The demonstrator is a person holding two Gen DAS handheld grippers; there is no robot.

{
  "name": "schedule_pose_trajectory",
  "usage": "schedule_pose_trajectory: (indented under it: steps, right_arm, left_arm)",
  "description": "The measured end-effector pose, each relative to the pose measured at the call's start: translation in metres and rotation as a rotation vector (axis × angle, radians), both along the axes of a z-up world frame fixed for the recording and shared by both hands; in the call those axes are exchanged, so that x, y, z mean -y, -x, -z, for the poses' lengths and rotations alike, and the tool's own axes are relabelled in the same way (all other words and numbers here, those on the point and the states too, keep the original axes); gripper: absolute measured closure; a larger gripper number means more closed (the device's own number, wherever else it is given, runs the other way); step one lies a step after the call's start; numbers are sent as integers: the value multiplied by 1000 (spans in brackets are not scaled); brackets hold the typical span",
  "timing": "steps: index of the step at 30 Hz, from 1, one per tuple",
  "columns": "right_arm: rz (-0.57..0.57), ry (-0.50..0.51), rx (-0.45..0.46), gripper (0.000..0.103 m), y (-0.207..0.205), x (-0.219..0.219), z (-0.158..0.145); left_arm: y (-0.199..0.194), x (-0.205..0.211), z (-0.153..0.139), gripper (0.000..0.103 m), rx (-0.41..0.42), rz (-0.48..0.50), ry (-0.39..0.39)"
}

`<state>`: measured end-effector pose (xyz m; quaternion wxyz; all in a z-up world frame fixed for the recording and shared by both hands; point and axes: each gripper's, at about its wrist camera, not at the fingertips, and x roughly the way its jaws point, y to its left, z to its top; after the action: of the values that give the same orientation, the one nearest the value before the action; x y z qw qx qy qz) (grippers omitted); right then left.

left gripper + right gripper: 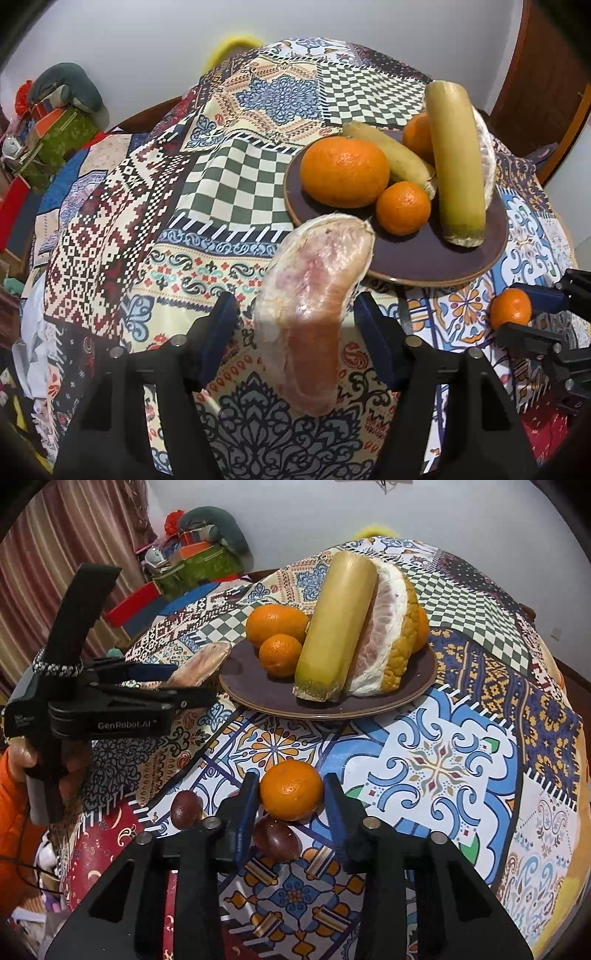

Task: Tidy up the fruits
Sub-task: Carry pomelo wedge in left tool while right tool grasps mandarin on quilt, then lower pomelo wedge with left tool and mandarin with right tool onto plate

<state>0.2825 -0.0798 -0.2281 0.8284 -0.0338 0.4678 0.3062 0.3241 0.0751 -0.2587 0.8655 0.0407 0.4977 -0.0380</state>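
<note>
A dark brown plate (424, 258) is seen on a patchwork-patterned tablecloth (240, 177), and everything else is placed here in relation to it. On the plate a large orange (343, 171) is set at its left side, with a small mandarin (403, 208) just in front of it and touching it; a long pale yellow-green stalk piece (456, 162) is laid across the plate's middle, a shorter yellowish piece (388, 153) is lodged behind the large orange, and another orange (417, 134) is partly hidden behind the stalk. In the right wrist view a pomelo wedge (384, 635) with pale pink flesh and bumpy yellow rind is propped against the stalk on the plate's right side. A peeled pomelo segment (314, 306) is held just short of the plate's near-left rim, its far tip overlapping the rim in the left wrist view; it is gripped by the left gripper (295, 314), although in that view both blue pads appear slightly clear of the segment, so the contact itself cannot be confirmed there. In front of the plate, on the cloth, a loose mandarin (291, 790) is framed by the right gripper (291, 794), whose jaws are spread wide on either side of the fruit, with a slight gap on the right. Two dark reddish-brown round fruits (277, 840) are lying nearer the camera than that mandarin, one beneath the gripper and one to its left.
</note>
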Motion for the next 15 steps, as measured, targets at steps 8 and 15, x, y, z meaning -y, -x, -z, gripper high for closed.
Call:
schedule_pose_trajectory:
  steps: [8, 15]
  right_arm:
    - [24, -8, 38, 71, 5, 5, -8]
    - [56, -20, 75, 71, 4, 16, -22]
  left_arm:
    - [2, -1, -1, 57, 2, -4, 13]
    - [18, -1, -22, 58, 48, -20, 35]
